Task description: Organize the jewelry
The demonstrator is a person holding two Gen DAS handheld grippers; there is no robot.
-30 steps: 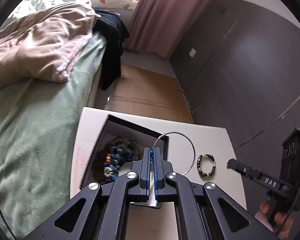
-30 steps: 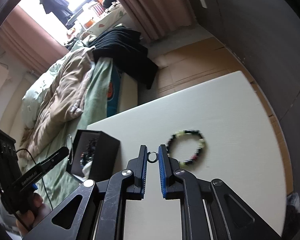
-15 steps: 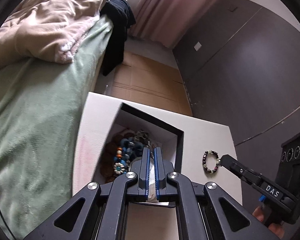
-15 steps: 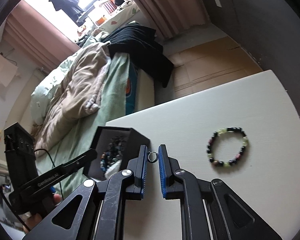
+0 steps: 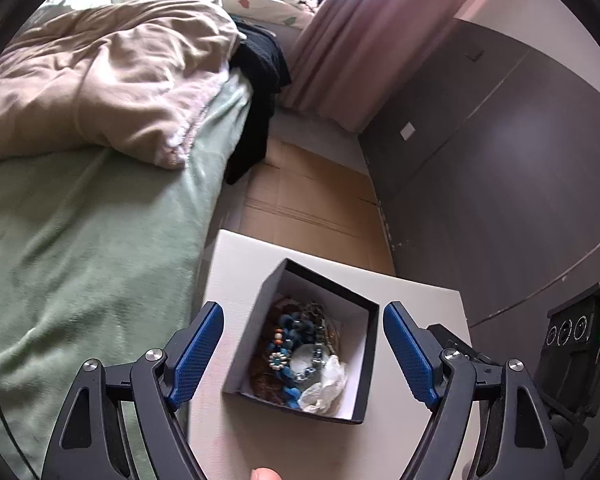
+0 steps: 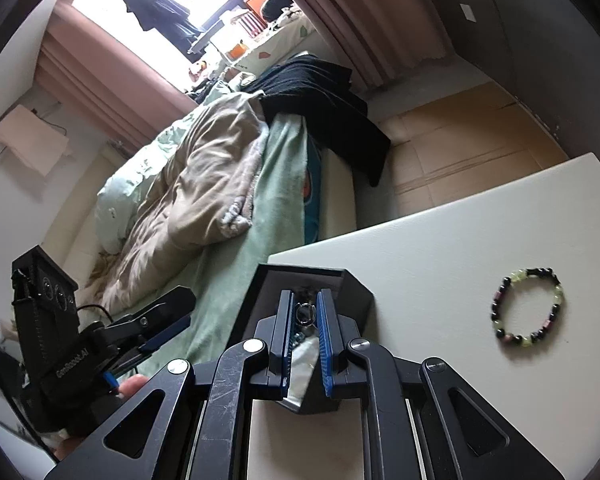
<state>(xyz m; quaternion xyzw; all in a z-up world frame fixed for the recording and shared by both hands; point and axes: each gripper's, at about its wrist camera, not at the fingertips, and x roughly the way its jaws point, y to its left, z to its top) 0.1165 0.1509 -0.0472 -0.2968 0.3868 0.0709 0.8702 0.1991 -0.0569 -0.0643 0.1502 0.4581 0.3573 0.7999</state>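
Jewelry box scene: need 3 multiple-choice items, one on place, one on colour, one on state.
1. Where does the beaded bracelet lie?
A. inside the box
B. on the white table, apart from the box
C. on the bed

2. What colour is the outside of the jewelry box?
A. black
B. red
C. yellow

3. What does the right gripper have between its fingers?
A. nothing
B. the beaded bracelet
C. a small metal ring

Answers:
1. B: in the right wrist view the bracelet rests on the bare table, to the right of the box.
2. A: its outer walls are black, its inner walls pale.
3. C: the small metal ring sits clamped between the blue pads, over the box.
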